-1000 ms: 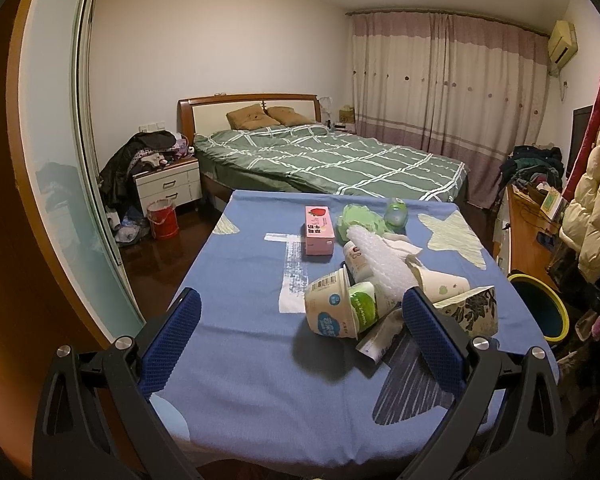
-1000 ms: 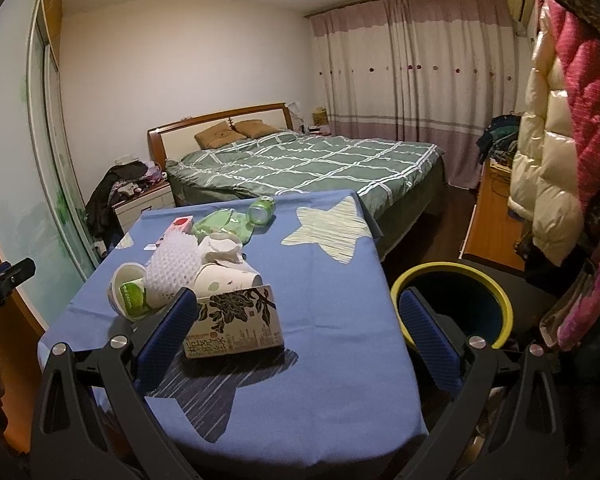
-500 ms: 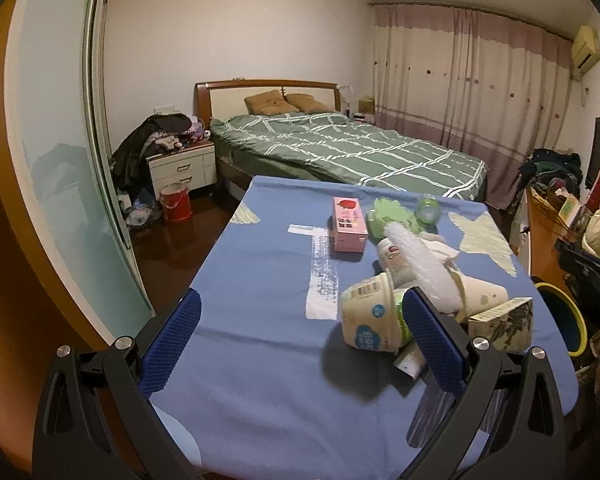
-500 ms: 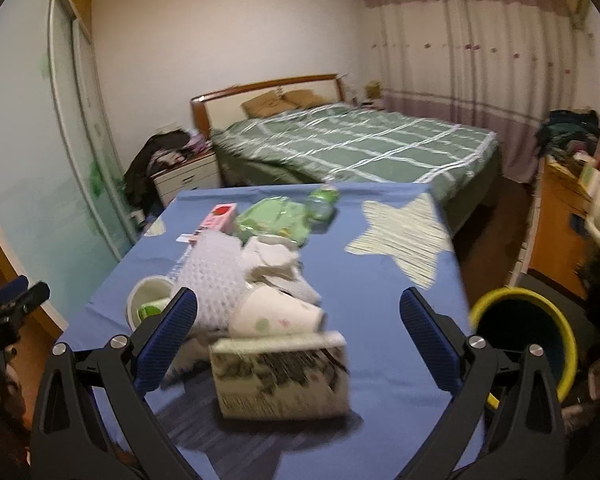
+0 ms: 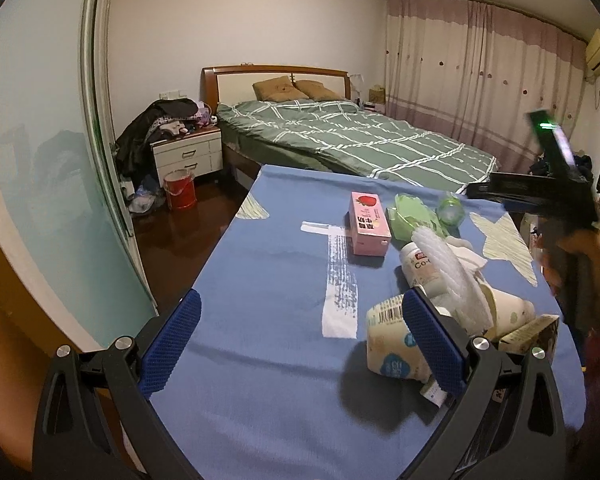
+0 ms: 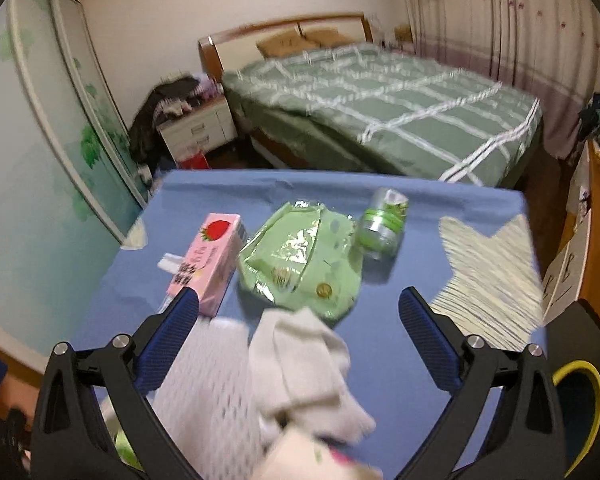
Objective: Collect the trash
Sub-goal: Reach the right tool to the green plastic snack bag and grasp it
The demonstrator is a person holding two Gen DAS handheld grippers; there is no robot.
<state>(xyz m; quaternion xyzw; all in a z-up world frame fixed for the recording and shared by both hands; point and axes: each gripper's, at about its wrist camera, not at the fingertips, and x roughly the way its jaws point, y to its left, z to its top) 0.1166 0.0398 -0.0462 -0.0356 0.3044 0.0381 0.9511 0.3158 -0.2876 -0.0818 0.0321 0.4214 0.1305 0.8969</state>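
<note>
A heap of trash lies on the blue tablecloth (image 5: 268, 360). In the left wrist view it holds a pink carton (image 5: 370, 224), a green bag (image 5: 414, 216), a green can (image 5: 450, 208), a white foam net (image 5: 448, 268), a yogurt cup (image 5: 392, 344) and a paper cup (image 5: 508, 312). My left gripper (image 5: 300, 340) is open, low at the near left of the heap, its right finger in front of the yogurt cup. My right gripper (image 6: 298, 328) is open above a crumpled tissue (image 6: 300, 360), with the pink carton (image 6: 210, 260), green bag (image 6: 300, 264) and green can (image 6: 382, 224) beyond it.
A yellow-rimmed bin (image 6: 580, 400) stands on the floor at the table's right side. A green-covered bed (image 5: 340, 136) lies behind the table, with a nightstand (image 5: 188, 156) and a red bucket (image 5: 179, 188) at the left. A glass sliding door (image 5: 40, 160) runs along the left.
My right gripper has moved forward over the heap, so the carton, bag and can look nearer. The left view has swung left and closer. Both grippers stay open.
</note>
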